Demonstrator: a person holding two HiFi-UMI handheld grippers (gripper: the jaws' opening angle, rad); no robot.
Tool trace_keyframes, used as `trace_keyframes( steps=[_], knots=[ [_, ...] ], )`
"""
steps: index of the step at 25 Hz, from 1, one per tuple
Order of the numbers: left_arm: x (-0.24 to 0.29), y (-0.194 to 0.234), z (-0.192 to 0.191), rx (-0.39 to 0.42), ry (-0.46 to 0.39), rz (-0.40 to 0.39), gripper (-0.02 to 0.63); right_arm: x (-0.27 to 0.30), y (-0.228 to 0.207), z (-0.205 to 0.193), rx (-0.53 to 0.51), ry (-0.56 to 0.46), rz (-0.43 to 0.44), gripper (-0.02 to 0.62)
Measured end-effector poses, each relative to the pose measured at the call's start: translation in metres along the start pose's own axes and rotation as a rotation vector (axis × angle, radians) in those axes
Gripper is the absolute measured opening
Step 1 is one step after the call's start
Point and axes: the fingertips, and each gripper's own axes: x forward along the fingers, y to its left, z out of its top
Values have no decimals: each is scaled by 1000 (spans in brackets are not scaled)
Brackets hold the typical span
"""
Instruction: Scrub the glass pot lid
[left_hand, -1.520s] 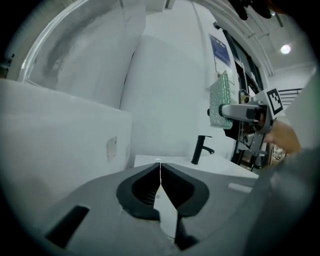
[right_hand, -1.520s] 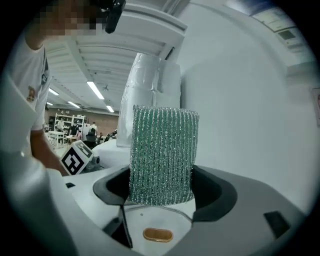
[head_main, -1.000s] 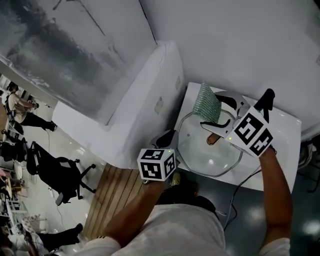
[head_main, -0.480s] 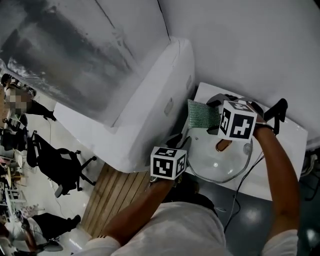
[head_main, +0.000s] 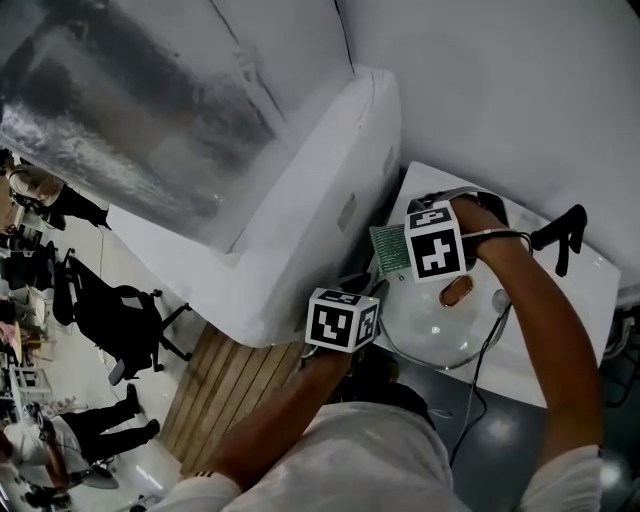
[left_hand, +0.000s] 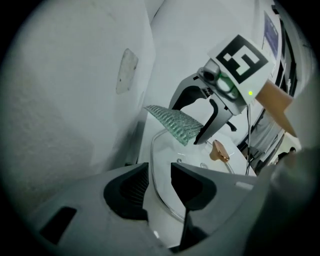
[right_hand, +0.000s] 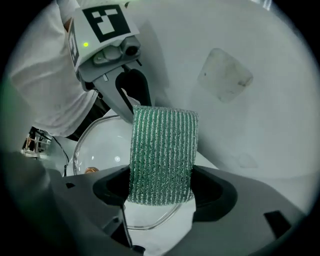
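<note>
Over the flat lid (head_main: 430, 325), knob (head_main: 456, 291) up, a green pad (right_hand: 161, 155) is pinched by right tongs (right_hand: 161, 190).
Left tongs (left_hand: 160, 181) just opened, rim loose between.

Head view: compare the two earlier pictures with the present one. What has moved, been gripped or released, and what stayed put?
The right gripper, clamped on the green scrubbing pad, turned downward and sank toward the left edge of the glass lid. The jaws of the left gripper have just been opening, with the lid's rim between them, unpressed. The lid and its knob stayed put; the pad stayed gripped.
</note>
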Motion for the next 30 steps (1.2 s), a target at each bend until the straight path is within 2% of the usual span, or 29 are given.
trace_keyframes(
  steps=[5, 10, 17, 20, 23, 26, 30],
  knots=[
    [4, 0, -6, -16, 40, -32, 143, 16, 3, 3, -47, 55, 56, 348],
    [5, -2, -7, -28, 43, -47, 143, 23, 8, 1, -53, 88, 105, 348],
    [6, -4, -9, -44, 23, -63, 140, 25, 8, -6, 18, 50, 143, 348],
    [8, -4, -9, -37, 19, -61, 140, 24, 2, -23, 112, 41, 128, 348],
    [8, -3, -9, -34, 16, -57, 140, 20, 3, -33, 268, -41, 168, 348],
    [7, -3, -10, -31, 10, -55, 140, 16, -11, -55, 424, -95, 119, 348],
    [6, -3, -10, -30, 6, -57, 140, 10, -18, -82, 631, -156, 98, 348]
  ],
)
